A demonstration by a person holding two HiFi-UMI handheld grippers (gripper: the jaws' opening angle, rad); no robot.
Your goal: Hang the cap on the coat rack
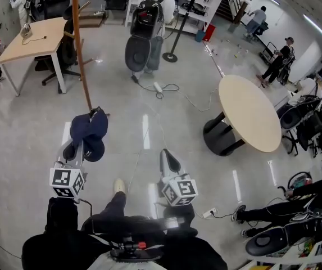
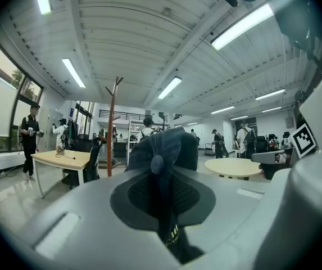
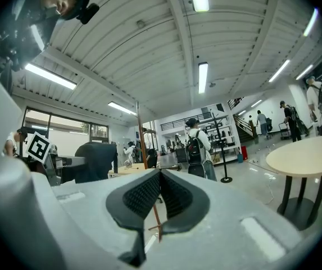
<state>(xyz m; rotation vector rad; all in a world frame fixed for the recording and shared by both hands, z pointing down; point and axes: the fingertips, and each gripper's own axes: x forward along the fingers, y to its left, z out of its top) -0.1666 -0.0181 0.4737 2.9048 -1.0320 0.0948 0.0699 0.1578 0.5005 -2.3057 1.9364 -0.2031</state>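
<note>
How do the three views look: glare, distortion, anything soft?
Head view: fisheye bending, ceiling-light streaks glaring on the glossy floor, cap sharp. Left gripper view: dark round vignette, ceiling lights blown out, the close cap dark and slightly soft. Right gripper view: same vignette, lights blown out too, coat rack pole clear.

The left gripper [image 1: 84, 146] points level, its jaws clamped on the cap [image 1: 89, 129]; the right gripper [image 1: 169, 161], beside it and apart, points level too, jaws together, empty

A round table [image 1: 250, 114] and rectangular desk [image 1: 34, 38] stand on glossy grey floor [image 1: 31, 128].
</note>
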